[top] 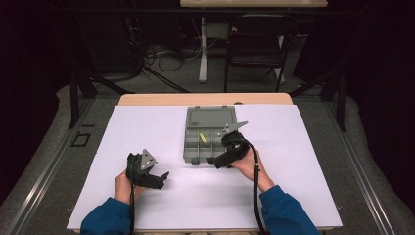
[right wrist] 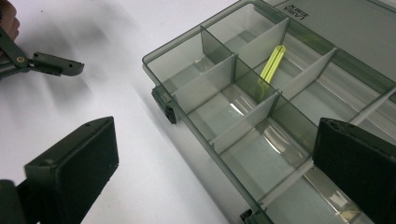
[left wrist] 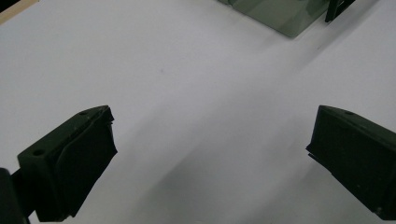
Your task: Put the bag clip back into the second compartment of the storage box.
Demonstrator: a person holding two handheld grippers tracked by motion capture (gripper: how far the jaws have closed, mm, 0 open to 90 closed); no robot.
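At the open organizer box (right wrist: pixel 261 116), both grippers' jaws stand apart; its stiff, light, slippery front wall is best gripped.

Both grippers' fingers (left wrist: pixel 70 168) apart, empty.

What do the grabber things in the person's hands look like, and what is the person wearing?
Each hand holds a black gripper with two chunky, blocky black jaws. The left gripper and the right gripper each carry a grey three-cornered plate on top. A black cable trails back from each one along the arm. The person wears blue long sleeves.
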